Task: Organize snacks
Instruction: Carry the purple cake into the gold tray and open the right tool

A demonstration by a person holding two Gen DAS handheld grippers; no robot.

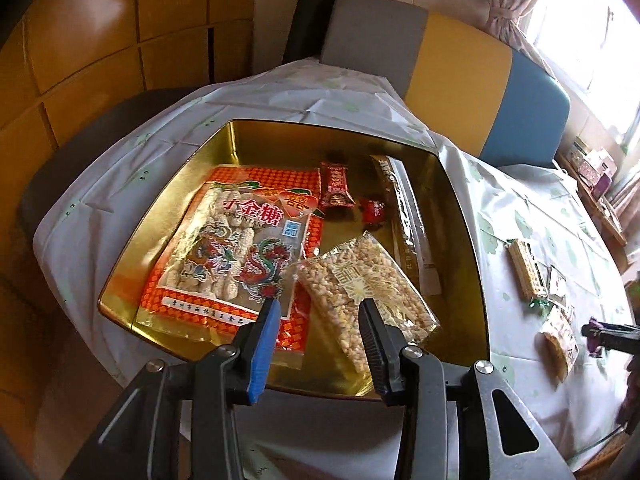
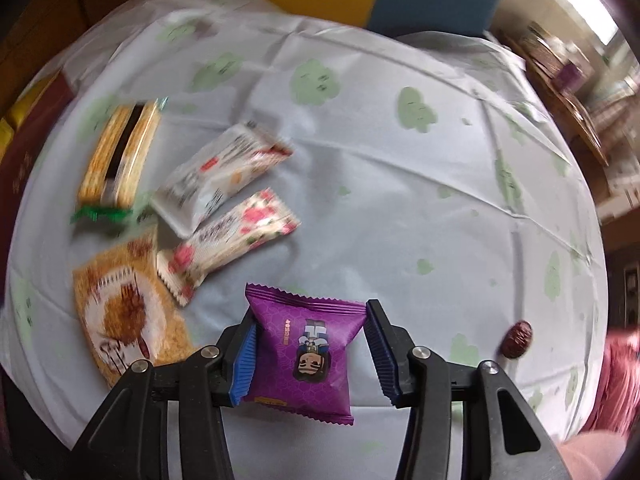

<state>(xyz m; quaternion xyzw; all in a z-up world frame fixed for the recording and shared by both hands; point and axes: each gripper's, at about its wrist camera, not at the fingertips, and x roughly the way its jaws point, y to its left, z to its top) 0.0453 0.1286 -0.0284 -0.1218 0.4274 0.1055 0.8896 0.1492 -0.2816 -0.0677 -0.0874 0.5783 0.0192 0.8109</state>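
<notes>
Two grippers were at work: the left gripper [image 1: 318,312] hung open and empty over the gold tray [image 1: 460,208], while the right gripper [image 2: 310,330] pinched a purple packet [image 2: 304,344] above the desk [image 2: 400,200], whose slick wrapper could slip free.

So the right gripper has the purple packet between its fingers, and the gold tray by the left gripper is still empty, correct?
Not quite. The right gripper does have the purple packet between its fingers, but the gold tray is not empty: the left wrist view shows several snack packets in it, including a large orange bag.
</notes>
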